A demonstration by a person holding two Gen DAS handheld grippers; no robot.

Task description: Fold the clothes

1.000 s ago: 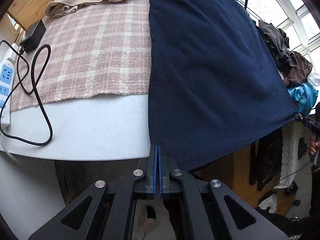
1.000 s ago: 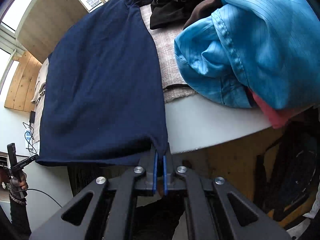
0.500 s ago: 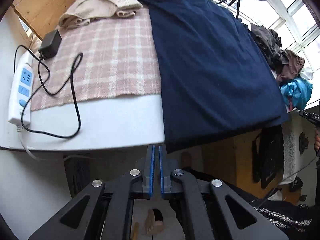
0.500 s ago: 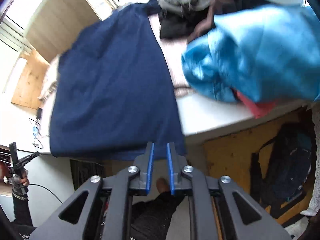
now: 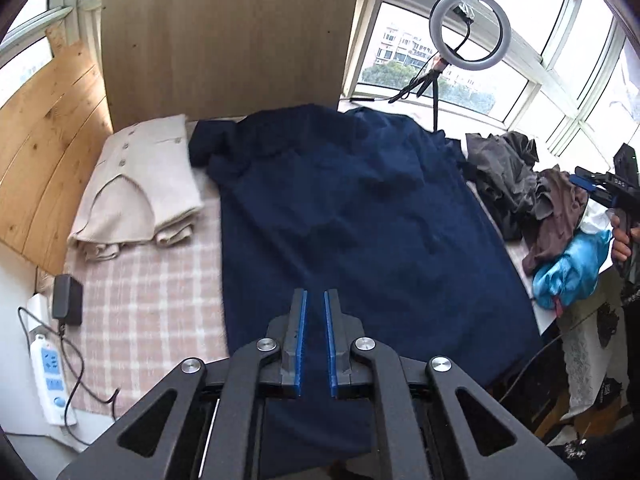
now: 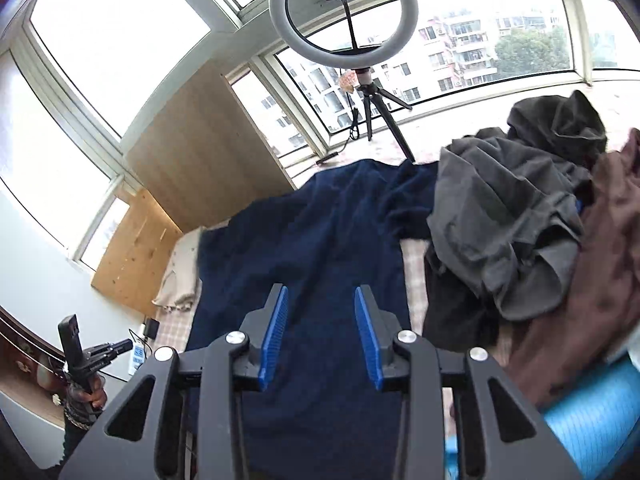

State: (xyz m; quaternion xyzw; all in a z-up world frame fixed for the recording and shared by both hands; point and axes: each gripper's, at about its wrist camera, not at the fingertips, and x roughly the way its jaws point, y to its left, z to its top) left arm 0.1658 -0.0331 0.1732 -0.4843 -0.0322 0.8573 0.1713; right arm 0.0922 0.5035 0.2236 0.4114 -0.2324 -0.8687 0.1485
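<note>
A navy blue garment (image 5: 360,232) lies spread flat along the table, its near hem hanging over the front edge; it also shows in the right wrist view (image 6: 320,264). My left gripper (image 5: 314,300) hovers above its near left part, jaws slightly apart and empty. My right gripper (image 6: 321,300) hovers above its near right part, jaws wide open and empty. The right gripper also shows in the left wrist view (image 5: 580,180), and the left one in the right wrist view (image 6: 126,345).
A folded beige garment (image 5: 140,184) lies at the far left on the plaid cloth (image 5: 160,300). A power strip (image 5: 48,372) and adapter (image 5: 66,300) lie left. A heap of grey, brown and blue clothes (image 6: 540,240) lies right. A ring light (image 6: 344,12) stands behind.
Both grippers let go of the navy garment's near corners, opened, and rose up over the table. The garment now lies flat on its own.
</note>
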